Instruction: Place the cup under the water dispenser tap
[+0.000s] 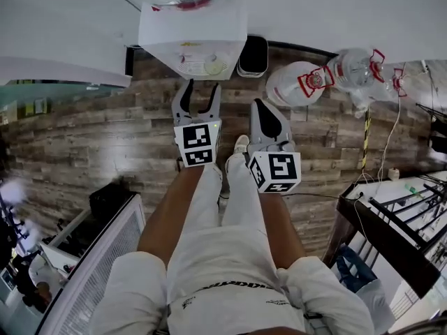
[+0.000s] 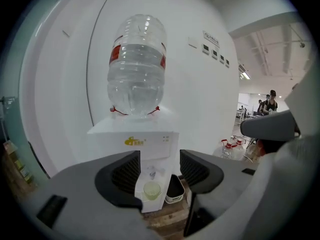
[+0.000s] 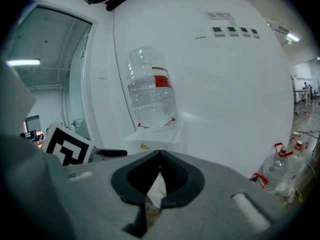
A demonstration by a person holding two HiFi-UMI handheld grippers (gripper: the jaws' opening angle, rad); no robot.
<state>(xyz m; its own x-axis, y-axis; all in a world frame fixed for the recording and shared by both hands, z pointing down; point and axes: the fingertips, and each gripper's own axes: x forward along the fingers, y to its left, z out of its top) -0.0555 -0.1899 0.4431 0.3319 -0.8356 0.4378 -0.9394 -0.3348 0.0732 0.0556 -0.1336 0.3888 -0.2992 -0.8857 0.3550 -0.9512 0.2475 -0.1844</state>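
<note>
A pale green cup [image 1: 215, 66] stands in the alcove of the white water dispenser [image 1: 192, 30], below its taps. In the left gripper view the cup [image 2: 151, 189] shows far off, through the gap between the jaws. My left gripper [image 1: 201, 87] is open and empty, held short of the dispenser [image 2: 132, 136] and pointing at it. To its right, my right gripper [image 1: 260, 106] is shut with nothing in it; its tips meet in the right gripper view [image 3: 160, 154]. A big water bottle [image 2: 136, 69] sits upside down on top of the dispenser.
A black bin [image 1: 253, 54] stands right of the dispenser. Spare water bottles [image 1: 300, 82] lie on the wooden floor further right. A dark rack [image 1: 398, 222] is at the right, a white cabinet [image 1: 91, 271] at the left. The person's legs [image 1: 209, 208] are below the grippers.
</note>
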